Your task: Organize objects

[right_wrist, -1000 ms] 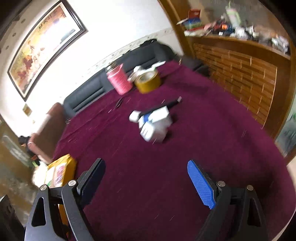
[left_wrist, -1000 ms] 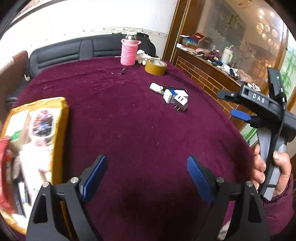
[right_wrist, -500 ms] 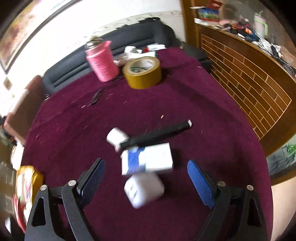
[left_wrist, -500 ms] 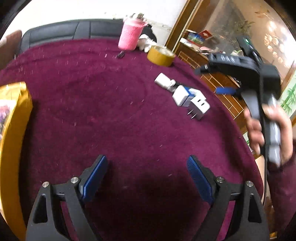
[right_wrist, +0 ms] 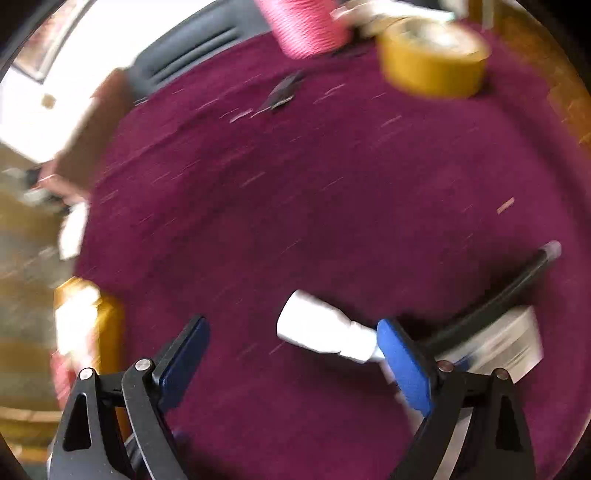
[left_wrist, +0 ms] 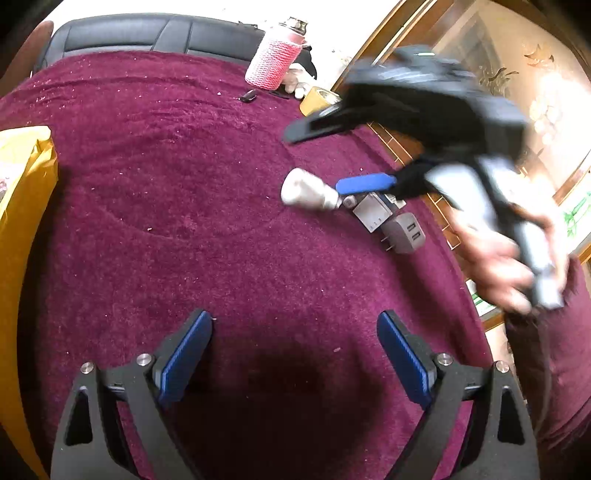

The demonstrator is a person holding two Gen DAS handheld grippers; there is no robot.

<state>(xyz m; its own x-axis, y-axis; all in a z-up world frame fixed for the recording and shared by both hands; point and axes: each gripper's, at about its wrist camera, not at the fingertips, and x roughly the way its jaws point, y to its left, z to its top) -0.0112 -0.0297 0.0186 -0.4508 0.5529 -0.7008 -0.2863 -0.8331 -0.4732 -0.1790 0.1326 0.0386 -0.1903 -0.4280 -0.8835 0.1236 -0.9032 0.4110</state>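
White plastic bottle (left_wrist: 308,192): lying on its side on the maroon cloth. Small white-and-blue box (left_wrist: 373,212): flat, just beside the bottle's neck. White plug adapter (left_wrist: 404,232): prongs out, against the box. Black pen (right_wrist: 495,299): lying behind the box.

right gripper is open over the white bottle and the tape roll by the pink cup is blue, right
Not quite: the tape roll is yellow-brown, not blue, as the right wrist view shows. The rest holds: the right gripper is open over the white bottle, and the roll sits by the pink cup.
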